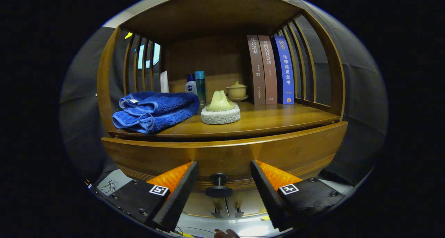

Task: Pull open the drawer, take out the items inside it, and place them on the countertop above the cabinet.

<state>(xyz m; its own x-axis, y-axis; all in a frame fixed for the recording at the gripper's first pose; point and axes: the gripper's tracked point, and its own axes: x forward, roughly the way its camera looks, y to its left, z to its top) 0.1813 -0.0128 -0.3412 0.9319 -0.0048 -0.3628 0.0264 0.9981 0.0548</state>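
Two gripper [220,184] fingers spread wide, flanking small dark round knob [219,185] of closed wooden drawer [226,156]; nothing grasped.

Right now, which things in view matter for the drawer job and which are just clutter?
Job:
- drawer, shut
- drawer knob, between the open gripper fingers, untouched
- countertop

Lying about:
- blue towel
- sponge with handle
- lidded cup
- three books
- bottles
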